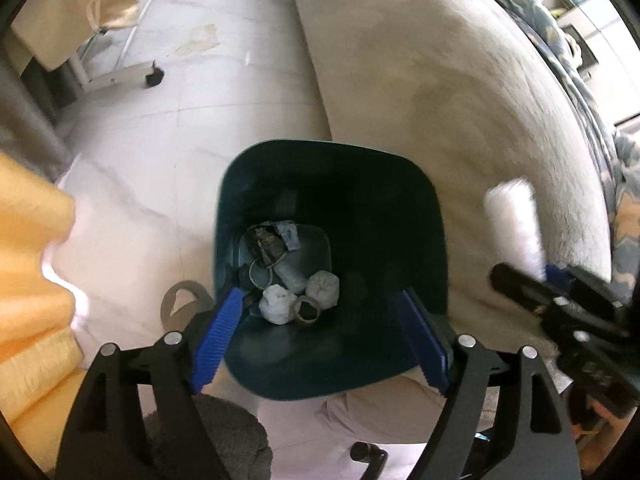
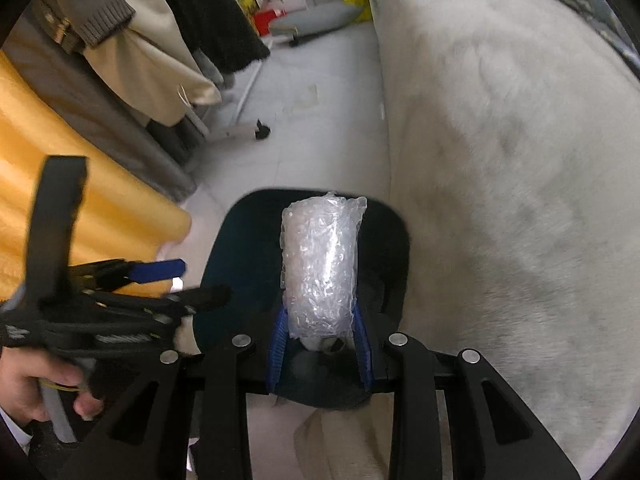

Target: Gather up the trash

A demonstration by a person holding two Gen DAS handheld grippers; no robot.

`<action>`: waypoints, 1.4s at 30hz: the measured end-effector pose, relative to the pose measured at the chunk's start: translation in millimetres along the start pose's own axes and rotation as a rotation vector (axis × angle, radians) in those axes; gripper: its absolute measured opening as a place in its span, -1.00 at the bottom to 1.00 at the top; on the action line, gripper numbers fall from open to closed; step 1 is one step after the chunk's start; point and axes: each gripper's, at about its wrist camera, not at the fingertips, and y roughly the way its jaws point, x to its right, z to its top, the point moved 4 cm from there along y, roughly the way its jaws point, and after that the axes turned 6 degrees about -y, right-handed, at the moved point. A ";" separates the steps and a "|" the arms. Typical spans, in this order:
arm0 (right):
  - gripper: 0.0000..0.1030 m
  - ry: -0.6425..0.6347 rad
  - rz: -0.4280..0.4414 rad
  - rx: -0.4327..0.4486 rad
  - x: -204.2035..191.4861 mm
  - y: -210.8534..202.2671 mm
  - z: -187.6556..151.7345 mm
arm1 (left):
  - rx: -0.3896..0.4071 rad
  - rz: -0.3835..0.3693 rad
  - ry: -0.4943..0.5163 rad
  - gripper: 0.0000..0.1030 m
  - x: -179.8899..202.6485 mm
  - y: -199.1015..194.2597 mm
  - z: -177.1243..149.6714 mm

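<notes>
The right tongs [image 2: 320,334] pinch the lower end of a roll of bubble wrap [image 2: 322,264], which stands up from the blue pads and, in the right wrist view, overlaps the mouth of the dark teal bin [image 2: 240,248] on the floor [image 2: 288,136]. The left tongs [image 1: 320,340] are spread wide with nothing between them, hovering over the same bin [image 1: 320,376], whose bottom holds crumpled paper balls [image 1: 276,304], rings of tape and a few dark wrappers. The main risk, as I judge it, is that the roll misses the opening. From the left wrist view the roll [image 1: 514,224] appears off to the bin's right side, over the pale sofa [image 1: 440,100] rather than over the rim, so the overlap in the right view may be only a matter of angle; letting go now could drop it on the cushion or let it bounce off the rim to the floor. The roll is long, light and springy, held only at one end, so it may tip as the pads part and land across the rim instead of sliding in. The film could also cling to the ribbed pads and hang there. A second hazard is the two tools meeting: the left tongs already sit over the opening, and a swing of the right one toward the bin's middle could knock them or nudge the bin against the sofa edge.
</notes>
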 end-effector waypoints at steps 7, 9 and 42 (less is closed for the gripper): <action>-0.41 -0.042 -0.019 -0.106 -13.5 37.4 -6.3 | 0.125 0.039 0.051 0.49 -6.7 -35.8 3.1; -0.41 -0.051 -0.023 -0.132 -17.2 47.4 -9.5 | 0.172 0.042 0.071 0.42 -8.4 -49.2 6.0; 0.81 -0.090 -0.329 0.507 6.5 -185.9 -3.6 | 0.831 -0.101 0.454 0.87 116.6 -217.8 -43.2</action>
